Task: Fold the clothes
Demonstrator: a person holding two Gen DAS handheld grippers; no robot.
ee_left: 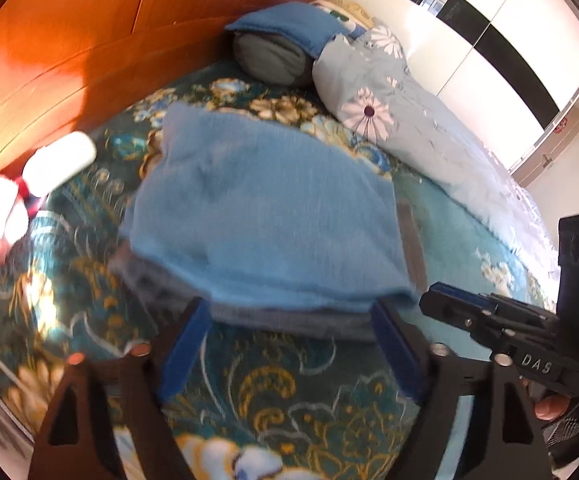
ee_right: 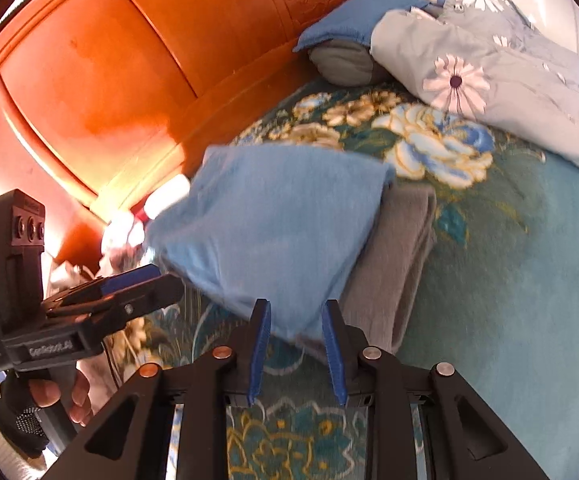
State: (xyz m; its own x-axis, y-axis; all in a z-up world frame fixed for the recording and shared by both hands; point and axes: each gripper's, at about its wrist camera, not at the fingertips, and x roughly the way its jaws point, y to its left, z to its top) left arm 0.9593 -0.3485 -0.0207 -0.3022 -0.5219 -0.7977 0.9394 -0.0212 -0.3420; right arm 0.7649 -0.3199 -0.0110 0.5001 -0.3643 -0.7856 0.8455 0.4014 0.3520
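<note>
Blue garment (ee_left: 265,216) folded, lying on grey cloth (ee_right: 397,264) atop floral bedspread (ee_left: 273,392), near wooden headboard (ee_left: 69,52). Left gripper (ee_left: 293,320) jaws wide apart, nothing between. Right gripper (ee_right: 295,316) jaws parted narrowly at garment's near corner; contact unclear.

a glossy orange wooden headboard (ee_left: 69,40) backs the bed's teal floral blanket (ee_right: 509,260), sunlight glaring across both.
</note>
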